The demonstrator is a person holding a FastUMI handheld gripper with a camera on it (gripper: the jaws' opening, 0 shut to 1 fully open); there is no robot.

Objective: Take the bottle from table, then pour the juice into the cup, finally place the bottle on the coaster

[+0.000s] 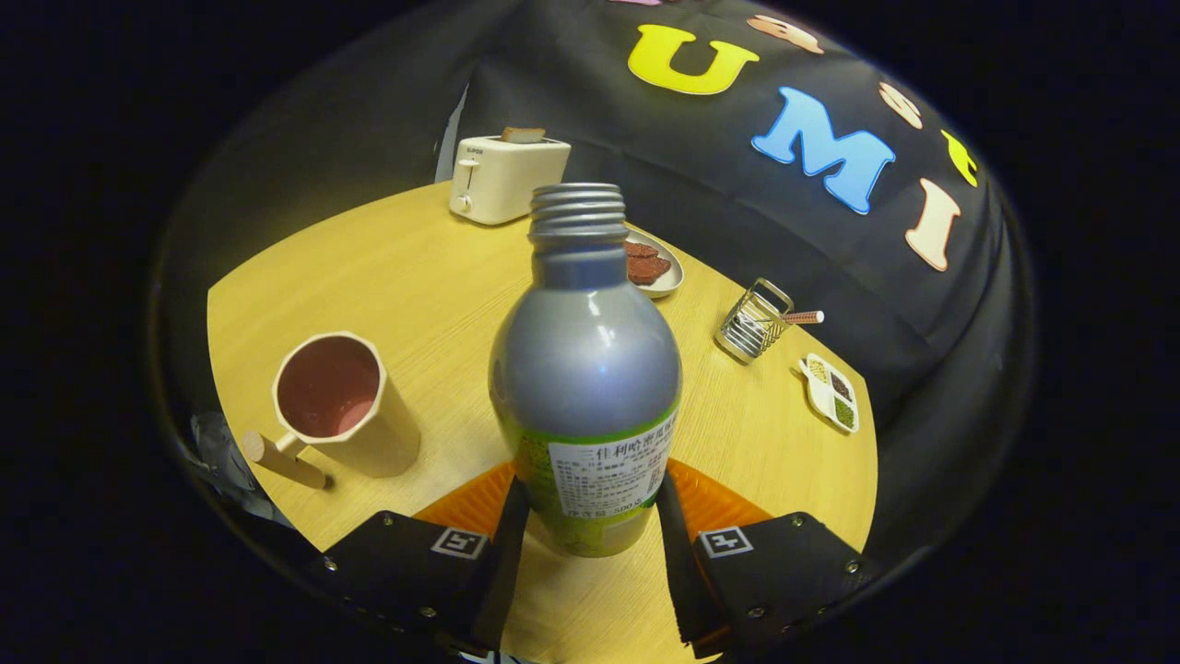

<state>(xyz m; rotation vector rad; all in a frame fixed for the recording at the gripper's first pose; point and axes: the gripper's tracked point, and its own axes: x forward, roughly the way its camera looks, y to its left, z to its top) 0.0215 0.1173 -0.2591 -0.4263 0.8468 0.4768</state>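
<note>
Gripping low on the bottle [584, 369], my gripper [583, 530] has one finger against each side of the labelled lower body, so I read the jaws as clenched on it. The bottle stands upright between the fingers with its threaded neck uncapped; an orange coaster [714, 498] shows just behind its base, though I cannot tell whether the base rests on the table [433, 277] or hangs slightly above it.

I judge the body to be thin metal or coated plastic: smooth, glossy and apt to slip, stiff enough to hold but likely to dent if squeezed hard. How much juice is inside I cannot see, so its weight is a guess. Holding this low leaves the mass above the fingers, and tilting may make it swing. The cup [343, 406] sits near the bottle, to its left, open mouth up.
</note>
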